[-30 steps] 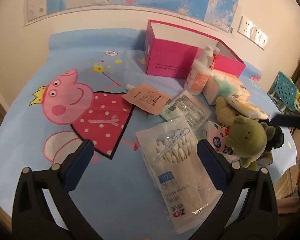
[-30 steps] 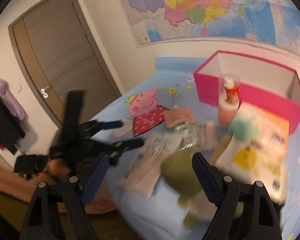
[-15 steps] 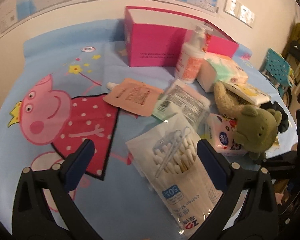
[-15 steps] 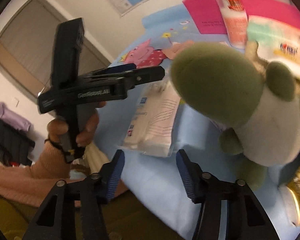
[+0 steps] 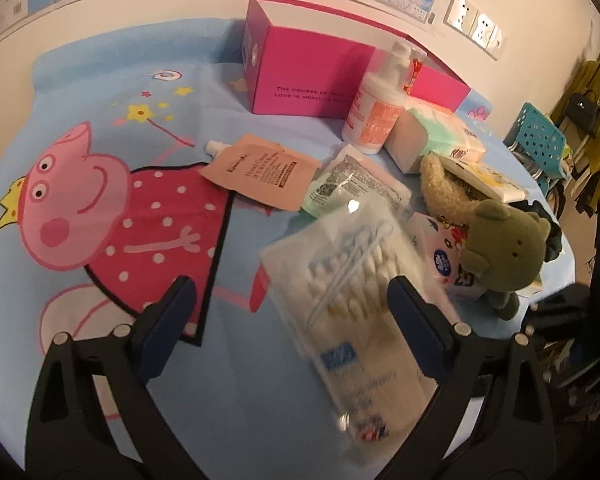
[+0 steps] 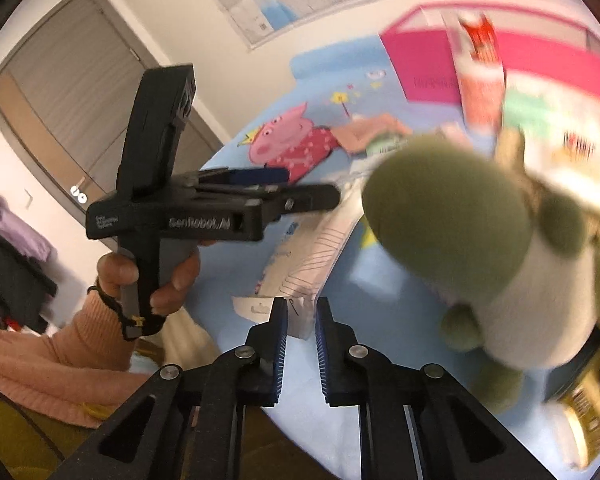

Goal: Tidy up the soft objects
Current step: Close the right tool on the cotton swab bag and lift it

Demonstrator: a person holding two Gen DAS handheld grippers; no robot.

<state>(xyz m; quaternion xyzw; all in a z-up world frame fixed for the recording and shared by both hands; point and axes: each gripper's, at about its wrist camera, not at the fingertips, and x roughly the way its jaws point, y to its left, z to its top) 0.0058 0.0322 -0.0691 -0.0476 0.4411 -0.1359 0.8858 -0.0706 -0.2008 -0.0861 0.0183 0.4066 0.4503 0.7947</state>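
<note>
— While the left gripper hangs with its jaws wide apart, what lies between them?
— A clear bag of cotton swabs, flat on the blue cartoon cloth near its front edge; the pads do not press it.
— And the right gripper?
— Its jaws have just been closing and stand nearly together, nothing between them, at the cloth's front edge.
— The green plush toy?
— Just right of it, at the cloth's right edge.
</note>
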